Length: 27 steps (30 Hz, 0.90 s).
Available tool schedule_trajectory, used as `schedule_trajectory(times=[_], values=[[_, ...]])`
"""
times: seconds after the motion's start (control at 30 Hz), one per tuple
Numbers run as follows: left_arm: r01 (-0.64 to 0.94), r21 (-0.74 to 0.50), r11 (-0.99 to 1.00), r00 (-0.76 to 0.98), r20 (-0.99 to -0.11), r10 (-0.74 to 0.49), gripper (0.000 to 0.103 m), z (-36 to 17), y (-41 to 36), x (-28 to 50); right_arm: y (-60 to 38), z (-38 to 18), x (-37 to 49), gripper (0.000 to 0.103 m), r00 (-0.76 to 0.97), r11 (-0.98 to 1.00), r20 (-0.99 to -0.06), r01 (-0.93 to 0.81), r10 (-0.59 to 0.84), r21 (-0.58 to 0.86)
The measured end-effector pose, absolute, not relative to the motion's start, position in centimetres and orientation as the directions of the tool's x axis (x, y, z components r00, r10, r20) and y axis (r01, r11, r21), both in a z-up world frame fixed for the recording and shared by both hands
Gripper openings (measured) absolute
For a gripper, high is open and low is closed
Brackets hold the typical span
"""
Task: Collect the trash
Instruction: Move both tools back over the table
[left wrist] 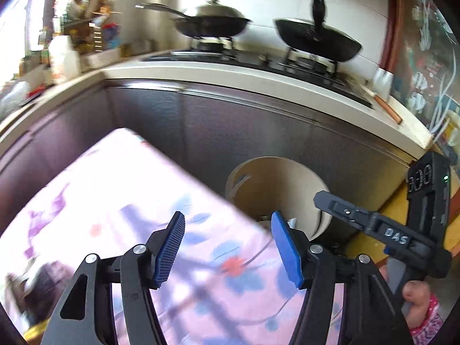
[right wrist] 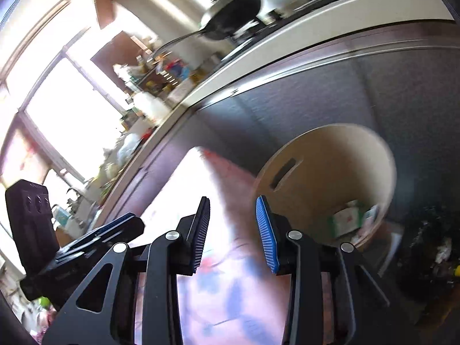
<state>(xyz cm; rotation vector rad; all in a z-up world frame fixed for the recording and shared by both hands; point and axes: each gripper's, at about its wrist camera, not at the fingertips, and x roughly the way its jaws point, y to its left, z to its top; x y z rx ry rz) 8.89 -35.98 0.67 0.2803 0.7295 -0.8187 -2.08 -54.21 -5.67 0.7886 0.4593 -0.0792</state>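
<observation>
A beige round bin [left wrist: 267, 181] stands on the floor against dark cabinet doors. In the right wrist view the bin [right wrist: 330, 166] holds cartons and paper scraps [right wrist: 350, 221]. My left gripper [left wrist: 228, 224] hangs open over a pink floral tablecloth [left wrist: 115, 201], with nothing between its blue pads. My right gripper [right wrist: 233, 218] is open too and empty, over the same cloth [right wrist: 224, 287], left of the bin. One finger [left wrist: 339, 207] of the right gripper shows at the right of the left wrist view, with a hand gripping its handle. No loose trash shows on the cloth.
A white countertop [left wrist: 258, 74] carries a gas stove with two dark woks [left wrist: 212, 20] [left wrist: 316, 40]. Bottles and jars crowd the counter's left end [left wrist: 63, 54]. A dark heap with litter [right wrist: 431, 253] lies on the floor right of the bin.
</observation>
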Motion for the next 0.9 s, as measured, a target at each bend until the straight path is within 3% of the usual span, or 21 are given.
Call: schedule_trajectory(times=[0.37,0.9], values=[[0.543,0.036,0.839,0.668,-0.625,-0.405,0.063,2.7,-21.9,7.4,-39.8,-1.9,0.2,0.034,0.868,0.793,-0.418,0.048,0.267,0.607],[0.229,-0.012,0.973,0.784,-0.59,-0.192,0.066,1.7,-2.4,5.7,-23.9,-1.4,2.2,0.034,0.734,0.859,-0.527,-0.151,0.429,0.49]])
